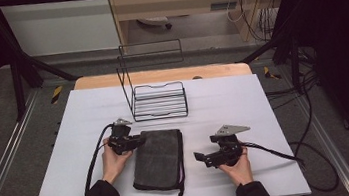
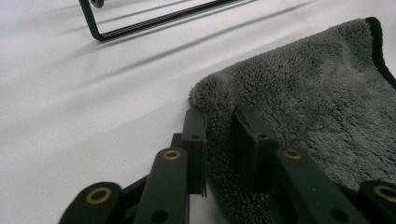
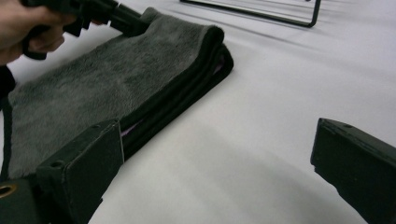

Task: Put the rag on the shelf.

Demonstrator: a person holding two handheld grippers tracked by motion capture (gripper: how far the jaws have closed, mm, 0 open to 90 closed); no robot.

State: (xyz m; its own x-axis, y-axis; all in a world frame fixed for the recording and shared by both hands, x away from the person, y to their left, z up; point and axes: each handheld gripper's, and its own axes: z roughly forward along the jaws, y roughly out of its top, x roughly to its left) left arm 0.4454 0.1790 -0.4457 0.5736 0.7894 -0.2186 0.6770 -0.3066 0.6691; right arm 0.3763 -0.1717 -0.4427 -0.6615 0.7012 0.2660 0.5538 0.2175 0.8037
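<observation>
A folded dark grey towel [image 1: 159, 159] lies on the white table top in front of the person. My left gripper [image 1: 137, 142] is at the towel's far left corner. In the left gripper view its jaws are shut on the fluffy edge of the towel [image 2: 317, 93], with the left gripper [image 2: 219, 135] pinching cloth between its pads. My right gripper [image 1: 201, 158] rests low on the table just right of the towel, open wide. In the right gripper view the right gripper [image 3: 219, 158] holds nothing, and the towel [image 3: 107, 79] lies past its left jaw.
A black wire rack [image 1: 158, 100] stands behind the towel, its rails also in the left gripper view [image 2: 140, 23]. The white table cover [image 1: 243, 99] has bare room on both sides. Cables trail off to the right [image 1: 280, 153].
</observation>
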